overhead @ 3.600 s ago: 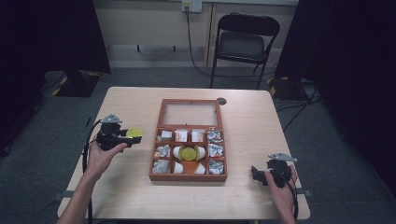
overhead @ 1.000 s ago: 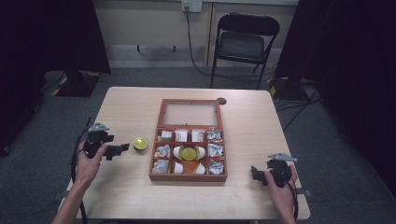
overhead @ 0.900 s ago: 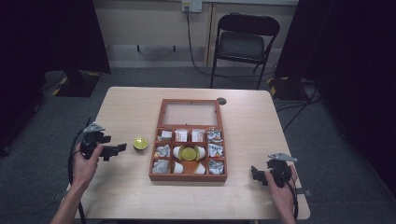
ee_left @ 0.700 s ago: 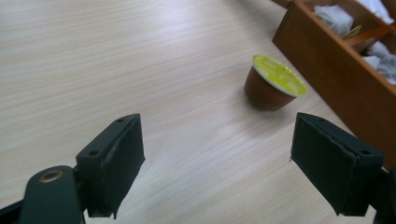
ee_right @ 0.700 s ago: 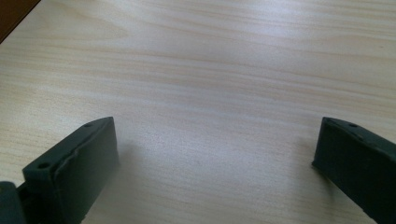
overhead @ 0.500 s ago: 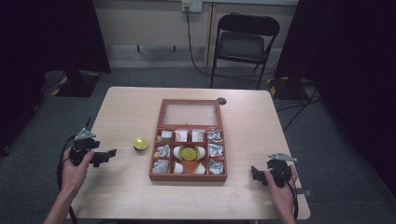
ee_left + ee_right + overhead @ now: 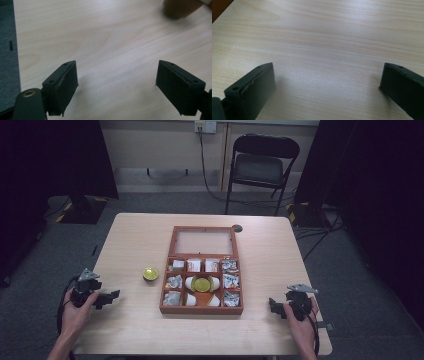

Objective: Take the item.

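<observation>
Resting at lower left, left gripper (image 7: 112,296) released, empty; yellow cup (image 7: 150,273) sits apart beside box (image 7: 201,309); right gripper (image 7: 273,304) released.

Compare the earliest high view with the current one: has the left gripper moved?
Yes. The left gripper has drawn back from the wooden box toward the table's near-left corner, leaving the small yellow cup beside the box.

The table (image 7: 280,255) is pale wood with fine grain and a smooth, faintly sheened finish. At its centre, the box (image 7: 170,270) is reddish-brown varnished wood; its lid panel at 12 o'clock looks like clear glass. The small cup (image 7: 150,273), at the box's 9 o'clock, looks glossy. Both grippers' jaws are matt black plastic with rubbery pads (image 7: 68,82).
</observation>
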Demonstrator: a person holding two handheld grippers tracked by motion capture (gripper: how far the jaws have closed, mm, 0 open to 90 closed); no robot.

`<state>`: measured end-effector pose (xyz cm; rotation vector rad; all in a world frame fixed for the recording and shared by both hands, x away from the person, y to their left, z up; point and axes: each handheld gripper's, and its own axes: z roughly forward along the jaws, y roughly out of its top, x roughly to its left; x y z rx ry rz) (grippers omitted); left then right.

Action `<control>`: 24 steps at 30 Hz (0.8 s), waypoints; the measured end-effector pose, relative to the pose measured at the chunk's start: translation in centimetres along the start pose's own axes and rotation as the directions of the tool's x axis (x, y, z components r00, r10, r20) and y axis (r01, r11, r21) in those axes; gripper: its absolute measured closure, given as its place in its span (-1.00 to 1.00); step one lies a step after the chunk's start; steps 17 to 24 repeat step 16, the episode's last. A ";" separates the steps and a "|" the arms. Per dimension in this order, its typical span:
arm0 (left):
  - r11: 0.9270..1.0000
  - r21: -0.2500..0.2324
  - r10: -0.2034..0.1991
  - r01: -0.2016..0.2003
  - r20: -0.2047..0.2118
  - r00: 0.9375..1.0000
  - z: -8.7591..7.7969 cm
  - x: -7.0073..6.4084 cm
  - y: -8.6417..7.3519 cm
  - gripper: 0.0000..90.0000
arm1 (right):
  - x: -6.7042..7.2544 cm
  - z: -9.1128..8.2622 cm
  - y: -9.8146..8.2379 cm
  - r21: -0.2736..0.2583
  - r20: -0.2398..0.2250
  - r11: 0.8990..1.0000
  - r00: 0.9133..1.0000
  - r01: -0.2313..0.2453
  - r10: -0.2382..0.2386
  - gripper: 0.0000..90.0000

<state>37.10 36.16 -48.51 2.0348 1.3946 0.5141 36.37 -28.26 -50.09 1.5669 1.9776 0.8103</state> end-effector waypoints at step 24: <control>0.998 -0.058 -0.014 0.012 -0.031 0.999 1.5 -0.5 -1.2 -0.96 | 0.0 0.0 0.0 0.000 0.000 1.000 1.000 0.000 0.000 -1.00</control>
